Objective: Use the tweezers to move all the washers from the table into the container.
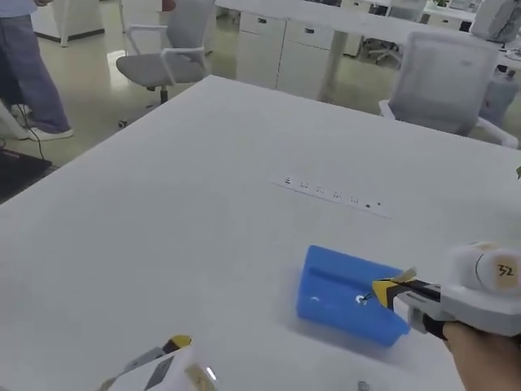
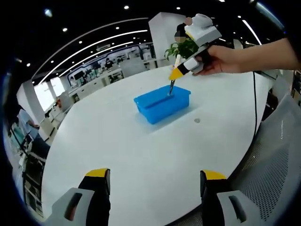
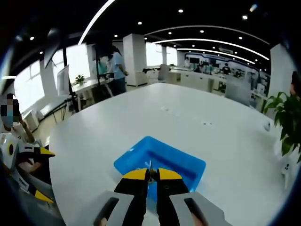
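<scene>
A blue rectangular container (image 1: 346, 314) (image 2: 162, 104) (image 3: 181, 162) stands on the white table. My right gripper (image 1: 389, 290) (image 3: 150, 175) is shut on thin metal tweezers (image 1: 370, 296) (image 2: 172, 86), whose tips point down into the container. A small shiny glint sits at the tips; I cannot tell whether it is a washer. One loose washer (image 1: 363, 384) (image 2: 197, 120) lies on the table beside the container, toward the near edge. My left gripper (image 1: 175, 358) (image 2: 155, 181) hovers open over the table's near edge, well short of the container, with nothing between its fingers.
A row of small fittings (image 1: 330, 194) crosses the table beyond the container. Office chairs (image 1: 444, 77) stand along the far edge, and a person (image 1: 28, 73) stands far left. A potted plant (image 3: 287, 117) is at the right.
</scene>
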`<move>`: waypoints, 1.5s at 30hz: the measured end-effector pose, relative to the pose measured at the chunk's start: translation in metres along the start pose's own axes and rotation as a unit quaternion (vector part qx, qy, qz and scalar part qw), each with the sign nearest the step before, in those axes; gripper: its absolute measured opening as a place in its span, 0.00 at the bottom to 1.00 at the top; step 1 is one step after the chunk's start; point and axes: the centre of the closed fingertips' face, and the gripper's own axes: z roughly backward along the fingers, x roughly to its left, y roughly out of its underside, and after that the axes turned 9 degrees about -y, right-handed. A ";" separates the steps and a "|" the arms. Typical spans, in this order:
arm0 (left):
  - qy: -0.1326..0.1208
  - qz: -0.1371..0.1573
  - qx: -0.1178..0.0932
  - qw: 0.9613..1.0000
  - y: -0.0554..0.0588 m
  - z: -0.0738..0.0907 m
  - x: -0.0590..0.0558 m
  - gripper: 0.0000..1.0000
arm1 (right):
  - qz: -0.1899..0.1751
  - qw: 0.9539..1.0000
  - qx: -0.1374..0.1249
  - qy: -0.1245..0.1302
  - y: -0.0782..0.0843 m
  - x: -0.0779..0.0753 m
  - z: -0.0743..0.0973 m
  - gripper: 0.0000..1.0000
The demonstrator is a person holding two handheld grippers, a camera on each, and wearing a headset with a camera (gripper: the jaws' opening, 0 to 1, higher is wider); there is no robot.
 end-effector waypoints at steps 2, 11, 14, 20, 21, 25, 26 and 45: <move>0.000 0.005 -0.005 1.000 -0.002 0.001 0.001 0.80 | -0.003 1.000 0.011 -0.004 0.004 -0.001 -0.006 0.02; -0.002 0.006 -0.007 1.000 -0.002 0.001 0.001 0.79 | 0.014 0.999 0.050 -0.005 0.017 -0.006 -0.022 0.02; -0.002 0.004 -0.009 1.000 -0.003 0.001 0.001 0.79 | 0.030 0.997 0.070 0.000 0.023 -0.009 -0.027 0.02; -0.004 0.003 -0.007 1.000 -0.002 0.002 0.002 0.79 | 0.025 0.996 0.080 -0.005 0.029 -0.005 -0.032 0.02; -0.009 0.003 -0.009 1.000 -0.003 0.002 0.004 0.79 | 0.024 0.996 0.083 -0.006 0.031 -0.004 -0.033 0.02; -0.011 0.008 -0.011 1.000 -0.004 0.002 0.005 0.79 | 0.010 0.996 0.088 -0.009 0.039 -0.004 -0.036 0.02; -0.013 0.005 -0.012 1.000 -0.004 0.003 0.006 0.78 | 0.011 0.996 0.089 -0.008 0.041 -0.004 -0.036 0.03; -0.014 -0.004 -0.013 1.000 -0.005 0.003 0.004 0.78 | -0.021 0.999 0.026 0.000 0.011 -0.001 -0.012 0.03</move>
